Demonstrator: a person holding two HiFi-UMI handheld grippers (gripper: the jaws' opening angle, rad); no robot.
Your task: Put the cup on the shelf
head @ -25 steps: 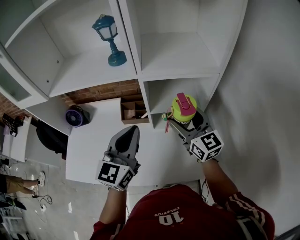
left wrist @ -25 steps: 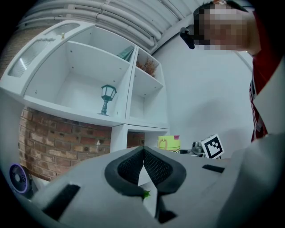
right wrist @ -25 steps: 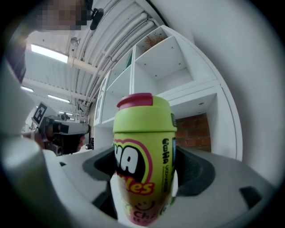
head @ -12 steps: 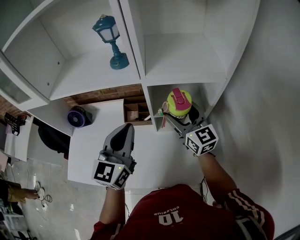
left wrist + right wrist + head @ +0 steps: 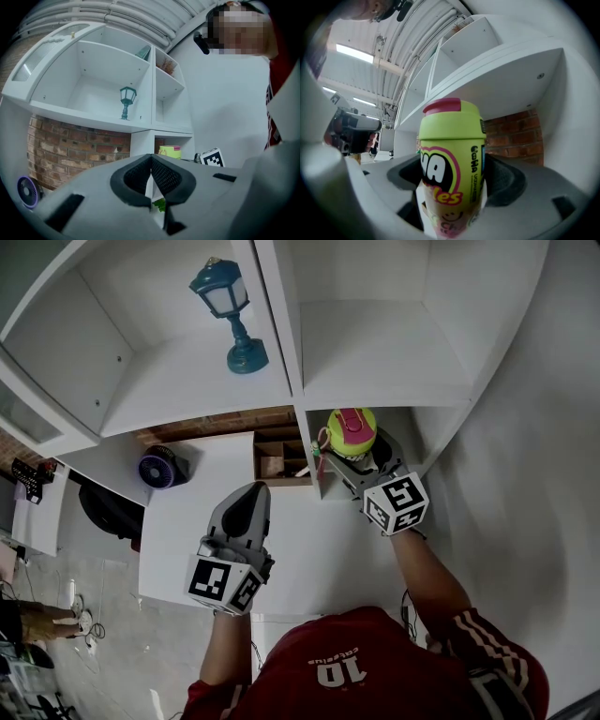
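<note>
Head view: right gripper [image 5: 353, 452] reaches into the mouth of the lower right compartment of the white shelf unit [image 5: 292, 352], jaws clamped on the lime-green cup [image 5: 352, 430], pink lid up. Whether the cup's base touches the compartment floor cannot be told. Left gripper [image 5: 251, 493] hangs over the white table [image 5: 309, 554], jaws pressed together, nothing in them. Teal lantern [image 5: 232, 310] stands in the upper left compartment; purple fan [image 5: 156, 468] sits at the table's far left. The person's red shirt [image 5: 342, 671] bears "10". Left gripper view: jaws meet with nothing between them; beyond them the cup [image 5: 169, 151] shows in the low compartment beside the right gripper's marker cube [image 5: 213, 158], brick wall [image 5: 70, 145] to the left. Right gripper view: both pads bear on the cup's [image 5: 450, 159] sides, cup upright. Label shows large letters ending "les", a smiley face below, and vertical black print starting "GOHA"; the rest is too small to read.
</note>
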